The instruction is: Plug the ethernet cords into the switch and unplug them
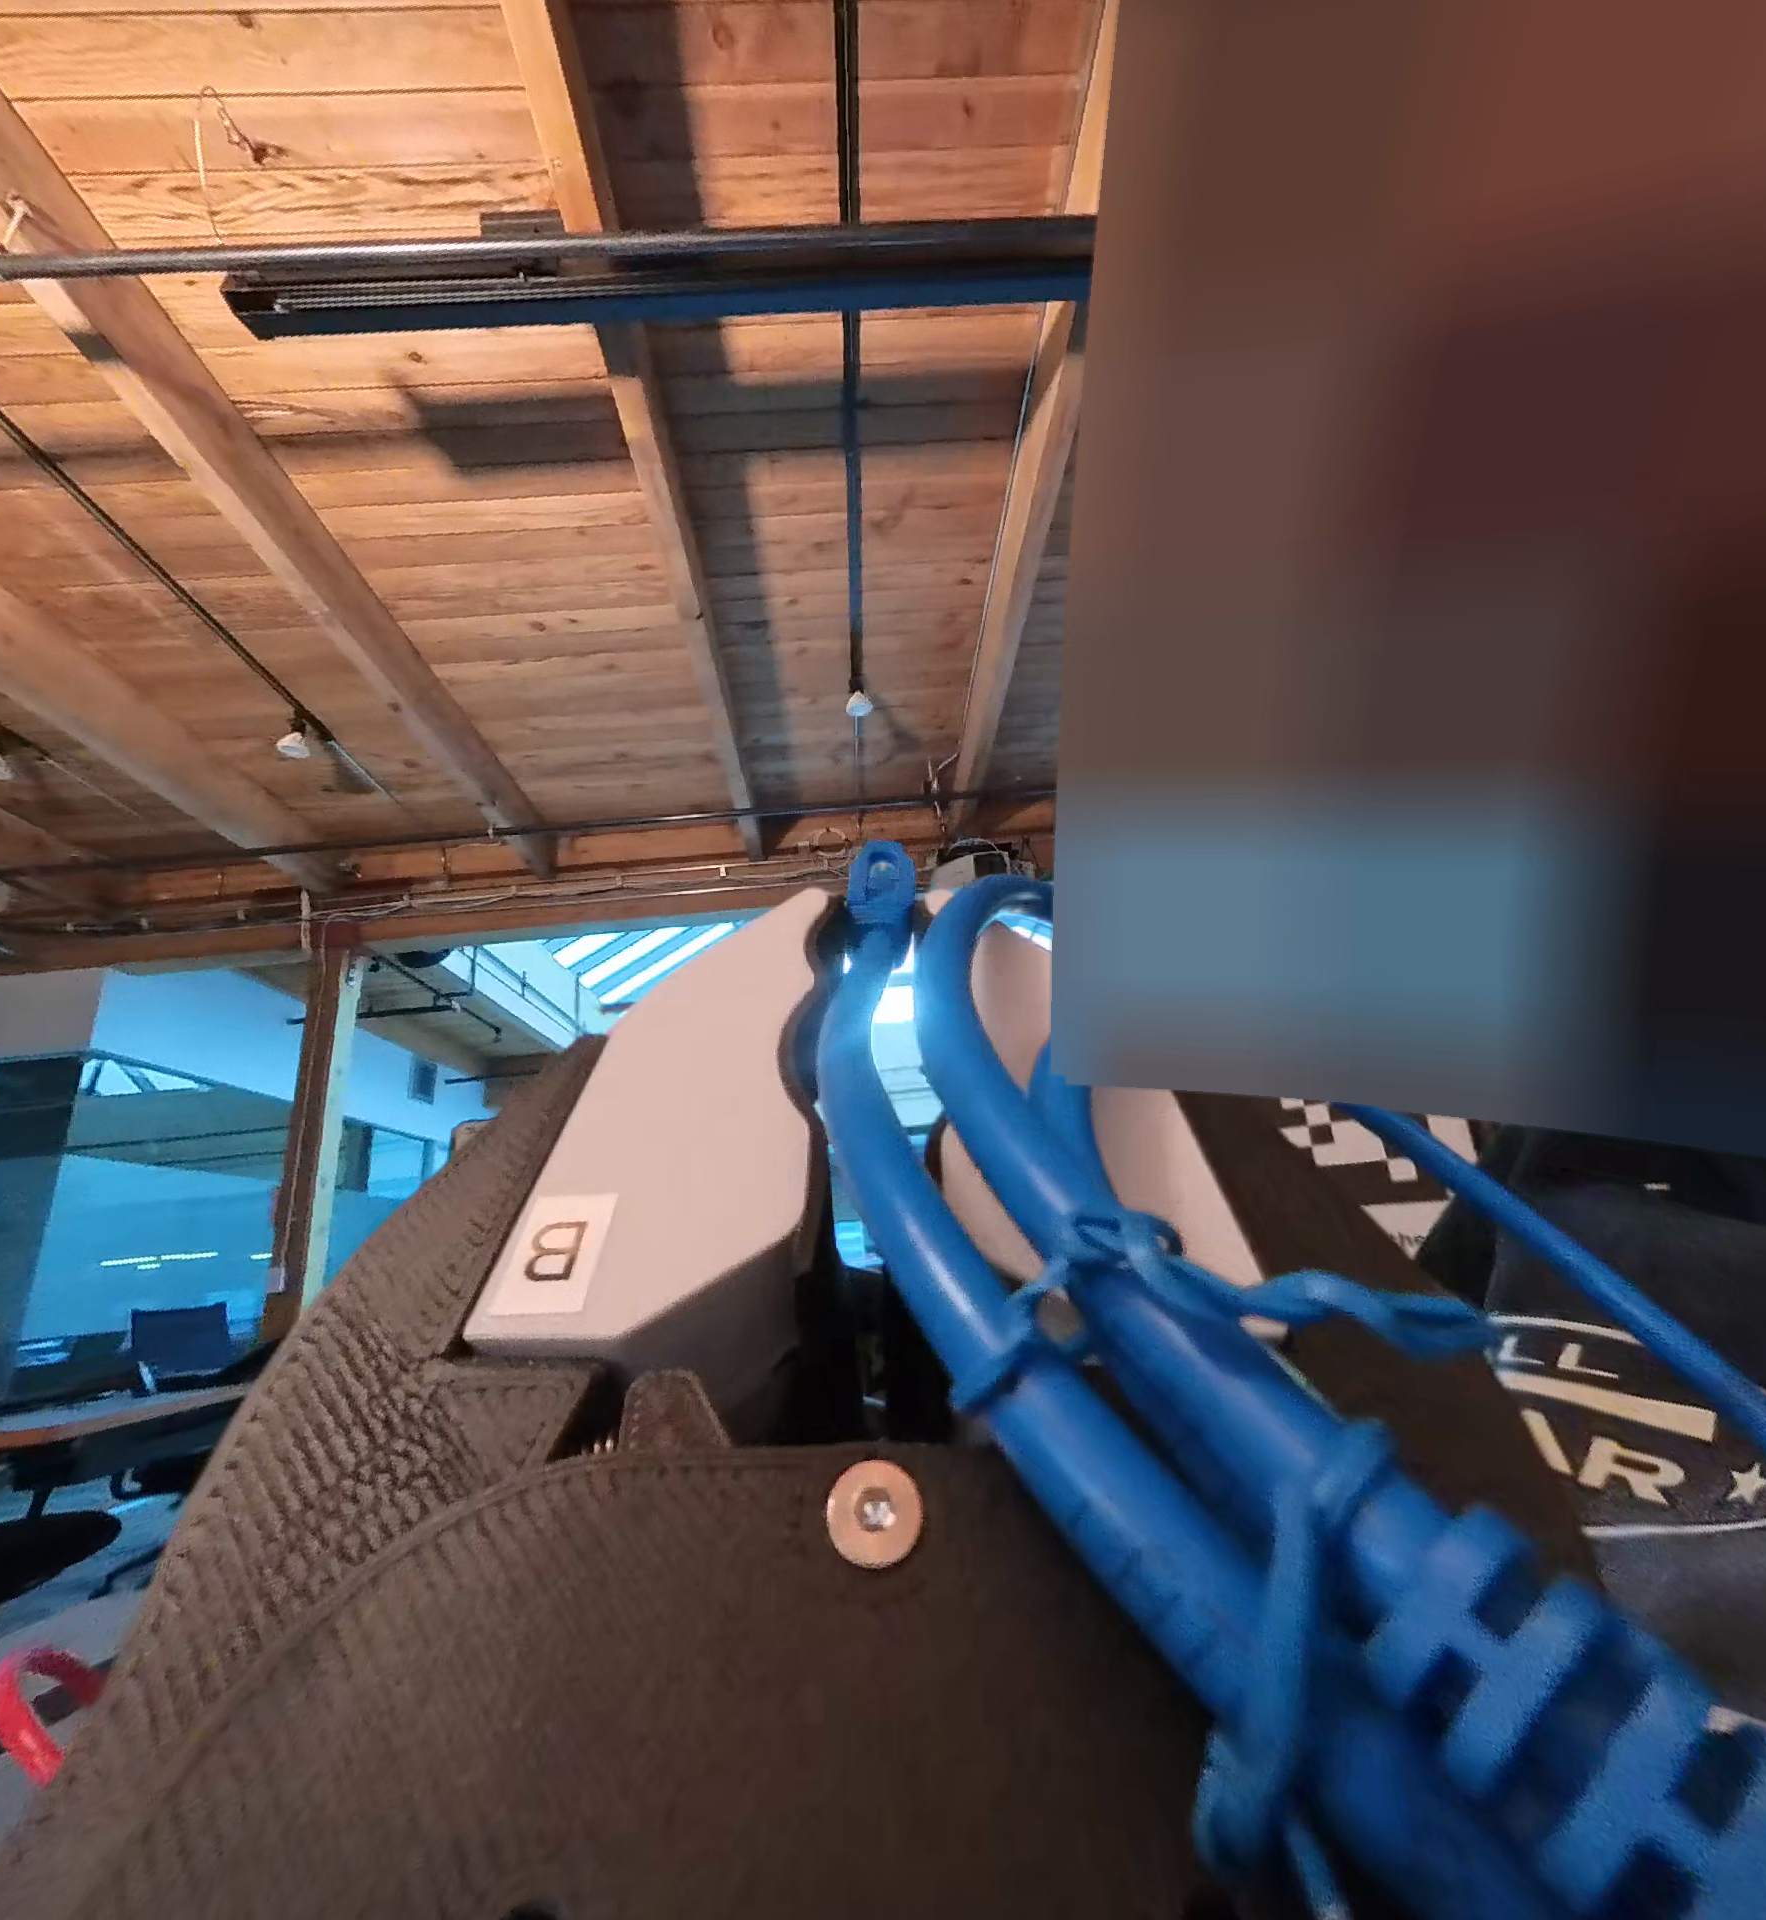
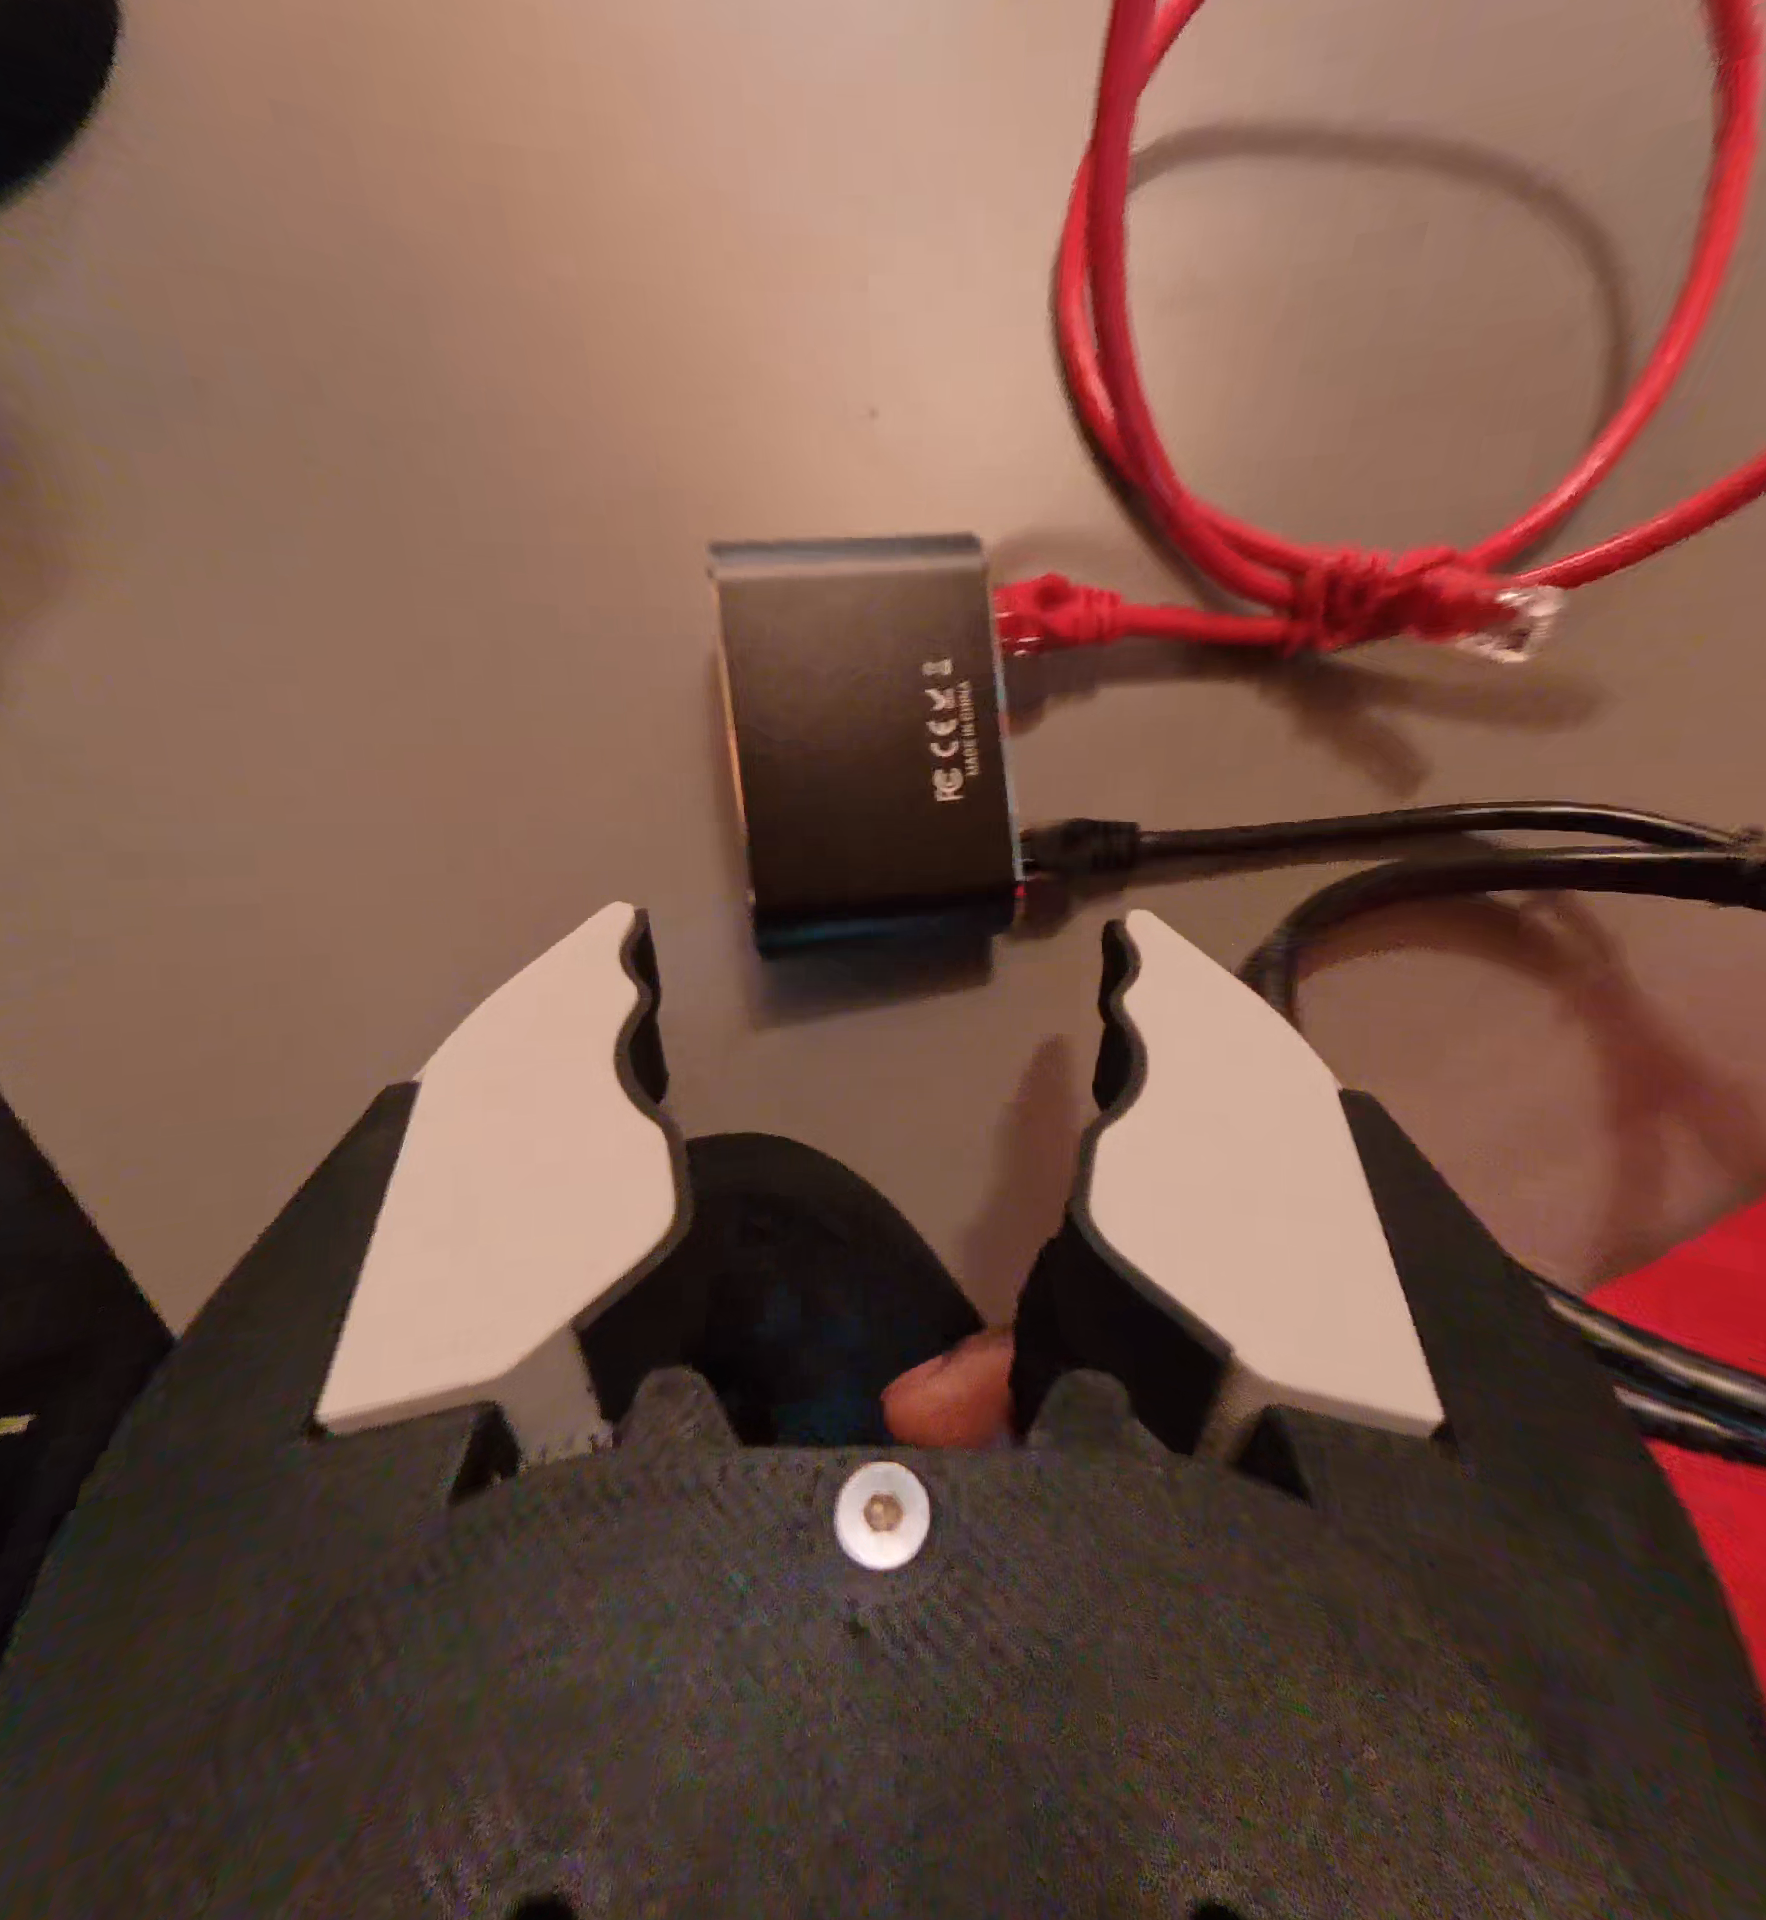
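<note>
In the left wrist view my left gripper [image 1: 874, 920] points up at the ceiling and is shut on a blue ethernet cord [image 1: 863, 1122] just below its plug [image 1: 879, 878]. The rest of the blue cord is a tied bundle [image 1: 1118, 1340] hanging over the right finger. In the right wrist view my right gripper [image 2: 874, 940] is open and empty, just in front of the black switch [image 2: 848, 727] lying on the table [image 2: 391, 468]. A red cord [image 2: 1076, 613] and a black cord [image 2: 1087, 844] are plugged into the switch's right side.
The red cord's tied coil [image 2: 1378, 312] lies right of the switch with its free clear plug [image 2: 1523, 618]. Black cable loops [image 2: 1481, 883] run off to the right over a red surface [image 2: 1752, 1309]. A person's dark clothing [image 1: 1637, 1455] is close on the right. Tip to tip, the grippers are about 30 cm apart.
</note>
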Demonstrator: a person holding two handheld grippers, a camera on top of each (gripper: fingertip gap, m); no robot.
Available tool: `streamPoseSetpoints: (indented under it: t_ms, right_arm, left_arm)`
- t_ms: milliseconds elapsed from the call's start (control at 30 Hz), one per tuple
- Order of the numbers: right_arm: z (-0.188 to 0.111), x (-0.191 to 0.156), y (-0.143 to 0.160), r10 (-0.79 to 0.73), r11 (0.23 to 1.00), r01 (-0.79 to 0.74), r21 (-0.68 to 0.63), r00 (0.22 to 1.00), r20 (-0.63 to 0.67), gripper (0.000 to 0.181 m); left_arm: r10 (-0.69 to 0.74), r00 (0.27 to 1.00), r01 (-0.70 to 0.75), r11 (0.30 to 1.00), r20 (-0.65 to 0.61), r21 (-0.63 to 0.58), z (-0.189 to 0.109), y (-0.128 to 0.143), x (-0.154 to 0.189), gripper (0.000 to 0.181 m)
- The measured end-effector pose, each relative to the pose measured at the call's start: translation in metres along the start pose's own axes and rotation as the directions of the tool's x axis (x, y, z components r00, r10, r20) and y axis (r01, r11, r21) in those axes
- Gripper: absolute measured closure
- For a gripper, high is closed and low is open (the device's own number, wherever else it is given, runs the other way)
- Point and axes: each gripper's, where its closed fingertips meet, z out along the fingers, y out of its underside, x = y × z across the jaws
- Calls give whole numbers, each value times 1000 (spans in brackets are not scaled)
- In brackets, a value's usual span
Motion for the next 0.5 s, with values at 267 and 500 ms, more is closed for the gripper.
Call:
streamPoseSetpoints:
  t_ms: [267, 500]
  right_arm:
    - [27, 1, 6, 55, 998, -54, -25, 997, 45, 105]
    - [28, 6, 0, 3, 999, -3, 35, 1000, 11, 124]
  left_arm:
    - [15, 1000, -14, 999, 13, -30, 1, 5, -1, 168]
    - [35, 999, -34, 998, 19, -55, 2, 8, -1, 168]
